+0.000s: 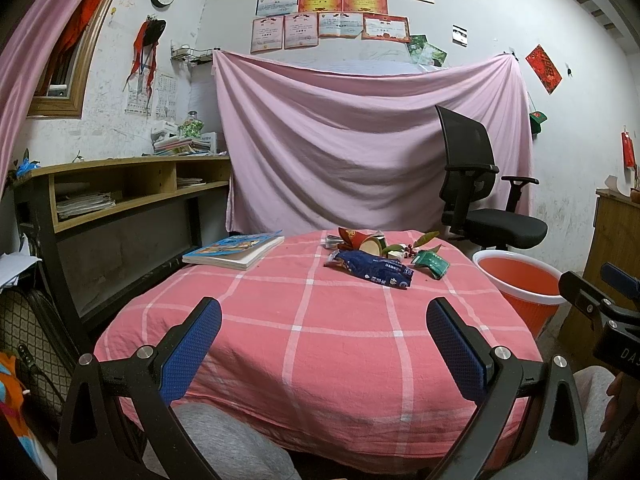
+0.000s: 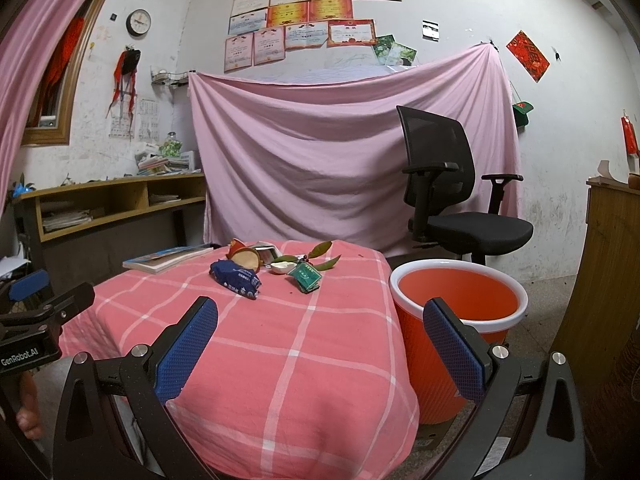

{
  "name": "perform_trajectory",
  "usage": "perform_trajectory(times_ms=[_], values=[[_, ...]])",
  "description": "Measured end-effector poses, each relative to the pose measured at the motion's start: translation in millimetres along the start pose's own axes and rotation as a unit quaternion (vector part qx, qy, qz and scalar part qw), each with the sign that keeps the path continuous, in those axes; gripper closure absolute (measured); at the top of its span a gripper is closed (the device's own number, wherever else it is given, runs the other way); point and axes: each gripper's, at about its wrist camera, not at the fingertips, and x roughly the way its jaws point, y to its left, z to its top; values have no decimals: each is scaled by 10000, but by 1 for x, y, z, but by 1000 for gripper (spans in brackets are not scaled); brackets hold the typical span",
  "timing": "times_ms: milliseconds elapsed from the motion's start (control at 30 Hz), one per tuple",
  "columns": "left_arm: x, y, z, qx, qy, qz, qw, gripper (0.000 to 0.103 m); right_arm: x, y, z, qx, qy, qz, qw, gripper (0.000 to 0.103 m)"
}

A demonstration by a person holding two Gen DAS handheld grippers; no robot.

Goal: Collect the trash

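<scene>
Pink checked cloth covers the desk (image 1: pixel 312 332) in front of me, with a pink sheet (image 1: pixel 360 148) hung on the wall behind. My left claw (image 1: pixel 324 350) and right claw (image 2: pixel 320 350) both hover wide apart over the desk's near edge, holding nothing. Trash lies bunched near the far edge: a dark blue wrapper (image 1: pixel 372 269), a green packet (image 1: pixel 432 264) to its right, a tipped red paper cup (image 1: pixel 356 239) and leaves (image 1: pixel 426 239) behind. An orange bin (image 2: pixel 460 312) stands on the floor just beside the desk's right edge. A book (image 1: pixel 234 250) rests at the far left corner.
</scene>
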Motion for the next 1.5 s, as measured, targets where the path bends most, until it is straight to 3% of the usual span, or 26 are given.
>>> perform_trajectory(times_ms=[1500], values=[[6,-2,-6,-3,33,-4,10000,3,1,-3,0,5,55,15,10000,0]])
